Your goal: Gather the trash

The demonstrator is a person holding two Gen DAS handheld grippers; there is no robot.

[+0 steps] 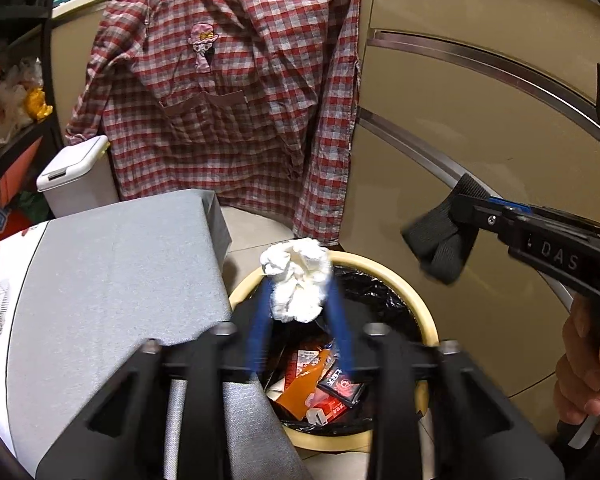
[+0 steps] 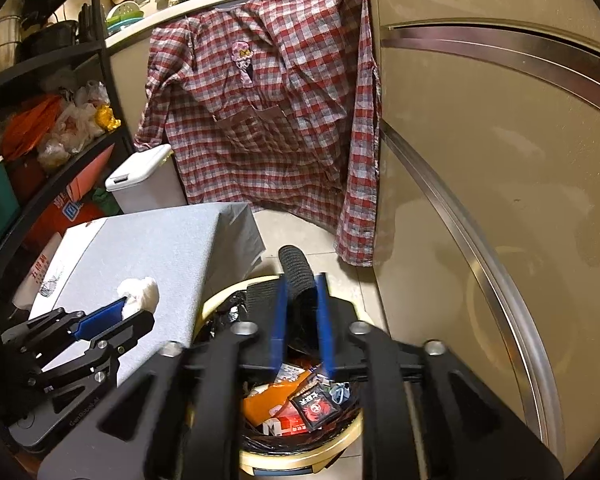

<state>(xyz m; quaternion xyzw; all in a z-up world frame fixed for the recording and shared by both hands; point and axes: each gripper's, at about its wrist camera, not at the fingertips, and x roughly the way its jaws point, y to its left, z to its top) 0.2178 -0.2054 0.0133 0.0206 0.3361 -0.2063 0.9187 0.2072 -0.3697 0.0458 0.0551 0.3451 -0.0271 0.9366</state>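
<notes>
Trash bin (image 1: 384, 270), "DAS" on right claw (image 1: 440, 248), gripping dark sock (image 2: 296, 276)

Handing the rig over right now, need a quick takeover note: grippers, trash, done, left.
Left gripper: shut on white tissue wad, held over the bin.
Right gripper: shut on black knit cloth, also above the bin.
Done: both pieces picked up; wrappers already lie in the black-lined bin.
Left: open both grippers to drop the pieces in.
</notes>
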